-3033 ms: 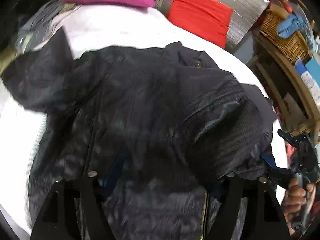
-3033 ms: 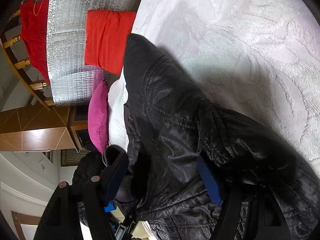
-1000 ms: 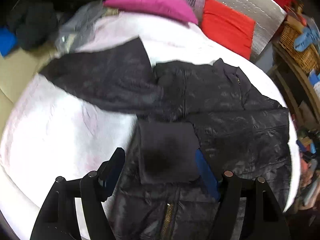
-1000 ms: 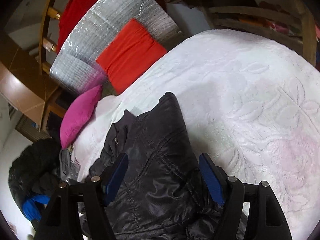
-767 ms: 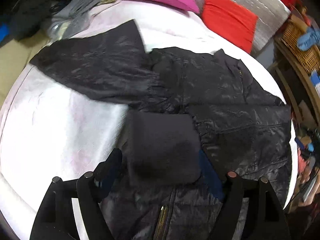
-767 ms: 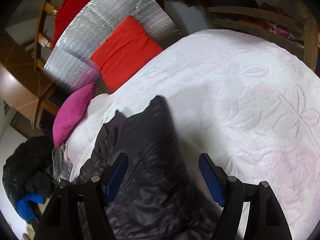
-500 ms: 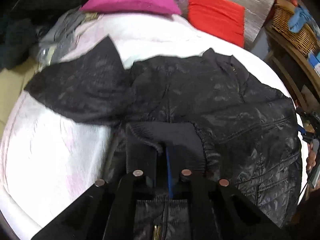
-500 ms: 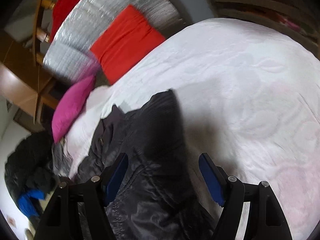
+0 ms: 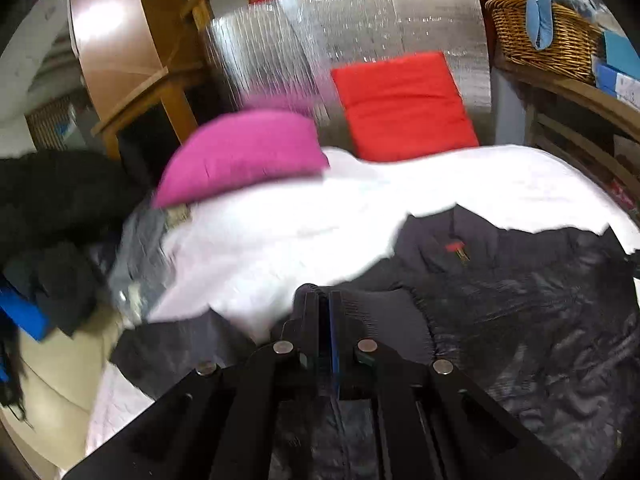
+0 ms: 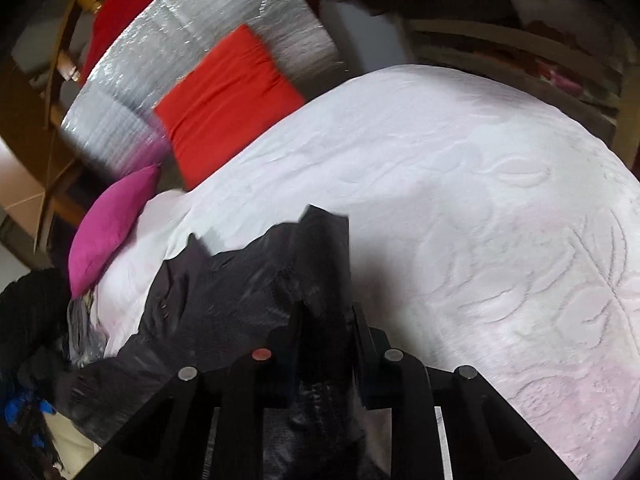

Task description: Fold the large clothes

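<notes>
A large black quilted jacket [image 9: 520,304] lies on a white bedspread [image 9: 460,184]; it also shows in the right wrist view [image 10: 224,288]. My left gripper [image 9: 325,300] is shut on the jacket's ribbed knit cuff [image 9: 384,312], lifted a little off the bed. My right gripper [image 10: 324,312] is shut on a fold of the jacket's shiny fabric [image 10: 326,248], which stands up between the jaws. The jacket's collar with a red tag [image 9: 454,246] lies toward the pillows.
A pink pillow [image 9: 244,152] and a red cushion [image 9: 404,104] lean at the head of the bed against a silver foil panel [image 9: 360,28]. A wicker basket [image 9: 548,36] sits on a wooden shelf at right. Dark clothes [image 9: 52,208] pile up at left.
My left gripper closed on the knit cuff and lifted it, its view tipping up toward the pillows. My right gripper closed on the jacket fabric that lay between its open jaws.
</notes>
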Motion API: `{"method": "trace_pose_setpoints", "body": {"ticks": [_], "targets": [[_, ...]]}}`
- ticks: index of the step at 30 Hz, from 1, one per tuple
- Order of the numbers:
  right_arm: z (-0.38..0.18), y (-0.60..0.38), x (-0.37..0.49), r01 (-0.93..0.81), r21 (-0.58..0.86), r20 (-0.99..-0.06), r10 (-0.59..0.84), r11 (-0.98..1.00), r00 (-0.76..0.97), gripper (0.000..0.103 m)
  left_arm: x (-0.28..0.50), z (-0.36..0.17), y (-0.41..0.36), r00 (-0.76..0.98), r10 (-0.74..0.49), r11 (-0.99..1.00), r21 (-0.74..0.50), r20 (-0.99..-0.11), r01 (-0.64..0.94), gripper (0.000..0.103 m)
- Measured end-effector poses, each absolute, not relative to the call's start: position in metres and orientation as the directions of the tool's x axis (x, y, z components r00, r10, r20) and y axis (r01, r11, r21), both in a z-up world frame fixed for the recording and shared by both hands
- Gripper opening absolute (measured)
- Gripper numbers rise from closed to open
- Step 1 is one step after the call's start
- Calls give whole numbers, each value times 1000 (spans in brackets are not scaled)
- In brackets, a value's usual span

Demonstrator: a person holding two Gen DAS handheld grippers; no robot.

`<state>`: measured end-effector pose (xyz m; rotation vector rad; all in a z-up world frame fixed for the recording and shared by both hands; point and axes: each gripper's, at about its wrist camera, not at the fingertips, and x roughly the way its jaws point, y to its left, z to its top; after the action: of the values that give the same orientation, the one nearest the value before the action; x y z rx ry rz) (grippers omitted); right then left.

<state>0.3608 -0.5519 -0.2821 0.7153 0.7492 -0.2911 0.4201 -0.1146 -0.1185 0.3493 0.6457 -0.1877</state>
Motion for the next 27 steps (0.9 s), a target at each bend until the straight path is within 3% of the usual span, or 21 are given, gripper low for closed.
{"method": "trace_pose_setpoints", "body": {"ticks": [2, 4, 6, 7, 8, 11, 14, 15, 16, 17, 18, 22, 23, 27], "targets": [[-290, -555, 365, 494, 496, -721, 22, 714, 693, 26, 432, -132, -113, 780, -6, 919, 304, -625, 251, 4], [-296, -556, 366, 496, 538, -722, 68, 682, 689, 29, 452, -161, -102, 714, 62, 924, 311, -697, 224, 4], [-295, -561, 366, 493, 569, -716, 101, 658, 691, 45, 470, -193, -83, 646, 161, 927, 340, -746, 161, 3], [-290, -564, 362, 493, 586, -704, 103, 643, 703, 68, 474, -205, -71, 626, 199, 925, 355, -754, 134, 3], [-284, -568, 356, 494, 600, -684, 83, 629, 725, 78, 475, -210, -64, 614, 202, 929, 348, -763, 126, 3], [-264, -579, 335, 474, 646, -598, 11, 598, 802, 80, 473, -217, -44, 592, 165, 949, 291, -789, 123, 3], [-245, -570, 328, 377, 674, -519, 45, 636, 853, 79, 463, -202, -40, 605, 94, 972, 205, -791, 117, 3], [-240, -560, 331, 355, 652, -524, 60, 670, 850, 79, 460, -197, -42, 609, 45, 979, 156, -792, 130, 8], [-235, -547, 338, 344, 612, -547, 67, 712, 835, 78, 457, -194, -47, 607, 18, 981, 130, -794, 141, 34], [-233, -538, 343, 340, 588, -563, 69, 734, 823, 78, 458, -193, -53, 597, 5, 981, 120, -802, 153, 77], [-233, -524, 350, 332, 559, -589, 82, 760, 804, 78, 458, -193, -60, 599, 9, 980, 126, -801, 154, 91], [-252, -489, 372, 311, 497, -675, 135, 810, 725, 76, 457, -202, -87, 638, 22, 963, 187, -770, 192, 93], [-260, -485, 374, 313, 487, -698, 148, 815, 700, 72, 458, -206, -92, 633, 45, 958, 213, -773, 191, 93], [-295, -482, 382, 356, 438, -780, 153, 825, 606, 66, 472, -245, -105, 509, 150, 943, 278, -848, 185, 92]]}}
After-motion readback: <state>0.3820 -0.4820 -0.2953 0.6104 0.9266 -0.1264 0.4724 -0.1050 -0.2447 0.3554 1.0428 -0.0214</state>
